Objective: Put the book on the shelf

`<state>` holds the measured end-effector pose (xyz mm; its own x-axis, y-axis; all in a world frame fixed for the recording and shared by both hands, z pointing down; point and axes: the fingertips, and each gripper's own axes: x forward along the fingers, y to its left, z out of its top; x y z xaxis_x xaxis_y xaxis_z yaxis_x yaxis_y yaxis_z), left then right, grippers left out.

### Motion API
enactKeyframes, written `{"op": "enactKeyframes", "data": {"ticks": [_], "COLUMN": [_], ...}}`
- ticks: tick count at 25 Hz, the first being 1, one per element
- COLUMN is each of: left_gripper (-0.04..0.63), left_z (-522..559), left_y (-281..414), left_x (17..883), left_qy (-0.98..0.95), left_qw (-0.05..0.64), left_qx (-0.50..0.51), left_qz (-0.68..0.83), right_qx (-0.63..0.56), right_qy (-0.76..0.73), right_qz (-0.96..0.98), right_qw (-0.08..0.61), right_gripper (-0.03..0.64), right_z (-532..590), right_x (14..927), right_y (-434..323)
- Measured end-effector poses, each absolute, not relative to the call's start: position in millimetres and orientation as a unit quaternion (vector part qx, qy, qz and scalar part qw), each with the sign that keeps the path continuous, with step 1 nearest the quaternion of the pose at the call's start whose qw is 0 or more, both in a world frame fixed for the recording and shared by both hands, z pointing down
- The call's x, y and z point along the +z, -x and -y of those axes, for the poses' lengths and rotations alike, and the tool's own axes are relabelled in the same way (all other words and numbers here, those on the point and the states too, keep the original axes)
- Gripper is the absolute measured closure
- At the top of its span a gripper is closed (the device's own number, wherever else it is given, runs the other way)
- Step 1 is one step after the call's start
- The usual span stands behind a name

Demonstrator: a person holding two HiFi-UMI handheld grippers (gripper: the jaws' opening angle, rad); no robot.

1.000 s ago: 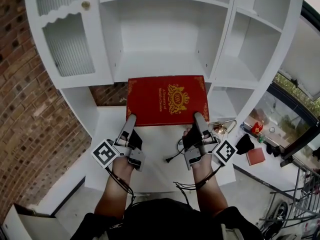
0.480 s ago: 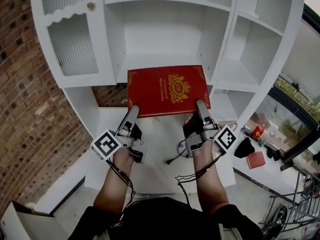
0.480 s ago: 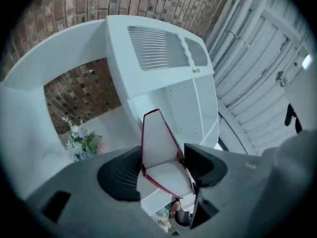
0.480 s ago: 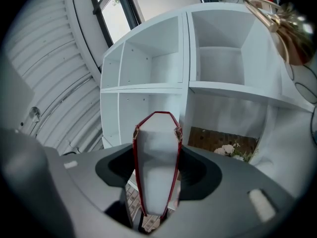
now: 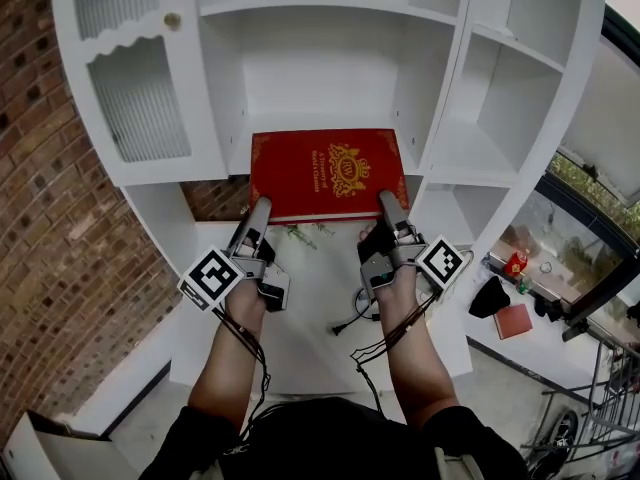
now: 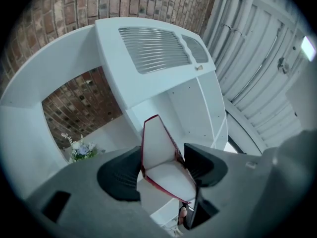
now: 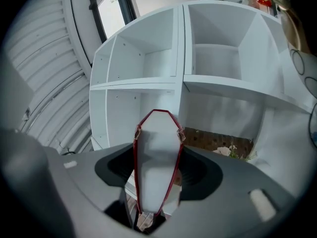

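Left gripper (image 5: 260,206): clenched on the near left corner of the book (image 5: 325,173); in the left gripper view (image 6: 163,170) both dark pads press on the red covers, with the white page edges (image 6: 157,148) between them.
Right gripper (image 5: 388,200): clamped on the near right corner of the same book; in the right gripper view (image 7: 158,167) the jaws stand wide apart and grip the thick page block (image 7: 157,152) from both sides.
Forearms: both bare and stretched forward side by side from the body, the left forearm (image 5: 232,363) and the right forearm (image 5: 405,368) roughly parallel, wrists straight, grippers pointing ahead and tilted a little upward.
Marker cubes: the left cube (image 5: 212,278) is turned outward to the left, the right cube (image 5: 442,263) outward to the right.
Cable (image 5: 350,318): a dark lead lies on the white counter (image 5: 310,298) between the two hands.
Book: held flat, cover up, gold crest showing; its near edge hangs over the counter and its far part lies across the mouth of the middle compartment. Whether it rests on the board cannot be told.
Flowers (image 5: 300,233): a small sprig sits just under the book's near edge, at the back of the counter.
Shelf (image 5: 320,58): white, with the middle compartment straight ahead and smaller compartments to the right.
Door (image 5: 140,98): ribbed glass, closed, left of the middle compartment, with a round knob (image 5: 173,20) above it.
Brick wall (image 5: 50,168): runs along the far left.
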<state>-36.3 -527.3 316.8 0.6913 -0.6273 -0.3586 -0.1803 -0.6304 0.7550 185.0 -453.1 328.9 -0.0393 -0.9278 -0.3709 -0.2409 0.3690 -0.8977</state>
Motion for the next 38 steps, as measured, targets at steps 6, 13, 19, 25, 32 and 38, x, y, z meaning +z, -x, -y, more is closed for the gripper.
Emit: {"op": "enactKeyframes", "data": {"ticks": [6,13,19,25,32,38], "left_gripper": [0.313,0.393,0.391,0.393,0.410,0.408], "left_z": [543.8,550.9,558.6,564.1,572.6,582.0], "left_y": [30.1,19.4,14.7,10.4,2.8,-3.4], "left_x": [307.6,289.7,278.4,266.2,260.6,254.7], "left_qy": [-0.857,-0.897,-0.907,-0.917,-0.926,-0.928], "left_qw": [0.320,0.181,0.143,0.092,0.049,0.036], "left_qx": [-0.305,-0.261,-0.246,-0.216,-0.173,-0.155], "left_qz": [0.264,0.307,0.311,0.323,0.333,0.338], "right_qx": [-0.312,-0.240,-0.136,-0.029,0.031,0.025], "right_qy": [0.486,0.585,0.679,0.737,0.758,0.761], "right_qz": [-0.636,-0.616,-0.606,-0.610,-0.615,-0.620], "right_qw": [0.512,0.469,0.392,0.290,0.213,0.190], "right_gripper": [0.337,0.293,0.261,0.259,0.336,0.337], "right_z": [468.0,480.2,480.9,483.3,490.5,500.6], "right_x": [320.3,310.7,293.5,273.2,260.4,255.1], "right_y": [-195.5,-214.5,-225.4,-227.3,-221.1,-225.5]}}
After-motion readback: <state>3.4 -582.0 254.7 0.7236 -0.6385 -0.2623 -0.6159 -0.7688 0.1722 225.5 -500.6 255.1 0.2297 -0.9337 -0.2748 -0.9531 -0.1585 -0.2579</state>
